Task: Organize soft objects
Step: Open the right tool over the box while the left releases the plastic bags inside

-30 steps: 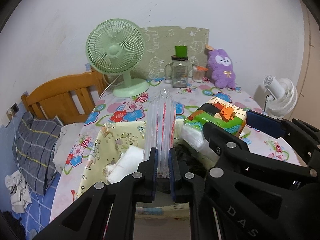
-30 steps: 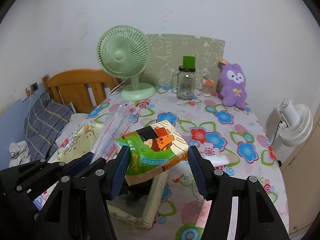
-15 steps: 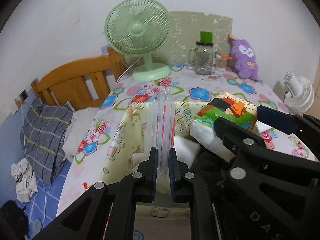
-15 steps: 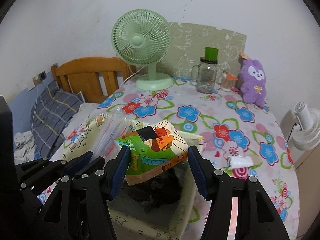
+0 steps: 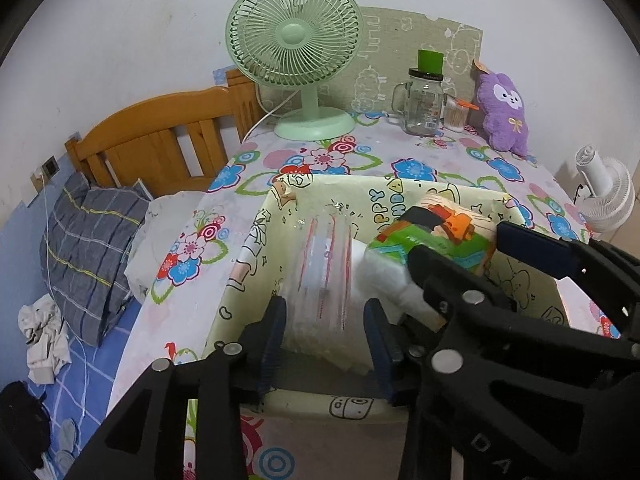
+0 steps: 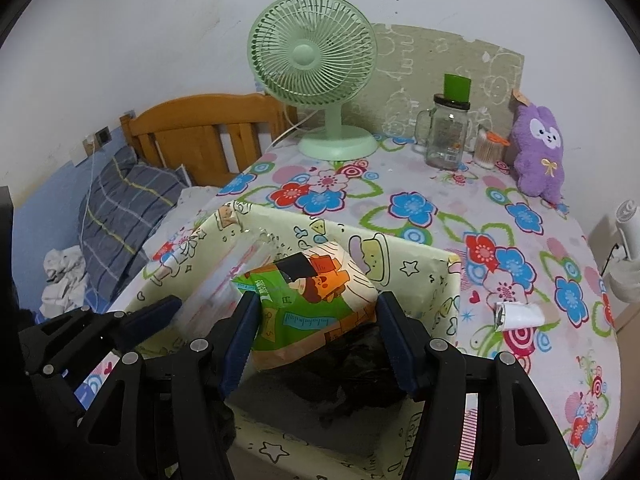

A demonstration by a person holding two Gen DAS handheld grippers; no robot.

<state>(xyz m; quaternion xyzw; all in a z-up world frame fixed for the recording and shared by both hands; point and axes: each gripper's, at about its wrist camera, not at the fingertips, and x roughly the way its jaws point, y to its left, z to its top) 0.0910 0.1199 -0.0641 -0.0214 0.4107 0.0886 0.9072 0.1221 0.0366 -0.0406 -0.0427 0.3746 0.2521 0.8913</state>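
A yellow cartoon-print fabric box (image 5: 248,264) (image 6: 444,280) stands on the flowered table. My left gripper (image 5: 325,308) is low over the box's left half and its jaws are opening. A blurred bundle of clear plastic bags (image 5: 320,264) with red stripes stands loose between them, not pressed by the pads. My right gripper (image 6: 318,302) holds a green and orange tissue pack (image 6: 316,284) (image 5: 444,224) inside the box's mouth. Its jaws are starting to open, with the pads still against the pack's sides. A black cloth (image 6: 352,360) lies in the box under the pack.
At the back of the table stand a green fan (image 5: 296,40), a glass jar (image 5: 422,100) with a green lid, and a purple plush toy (image 5: 504,108). A small white roll (image 6: 518,314) lies right of the box. A wooden headboard (image 5: 160,140) and bed are to the left.
Both grippers moved forward and down into the box's mouth. The left jaws, shut on the plastic bags before, have parted and the bags are slipping down. The right still carries the tissue pack.
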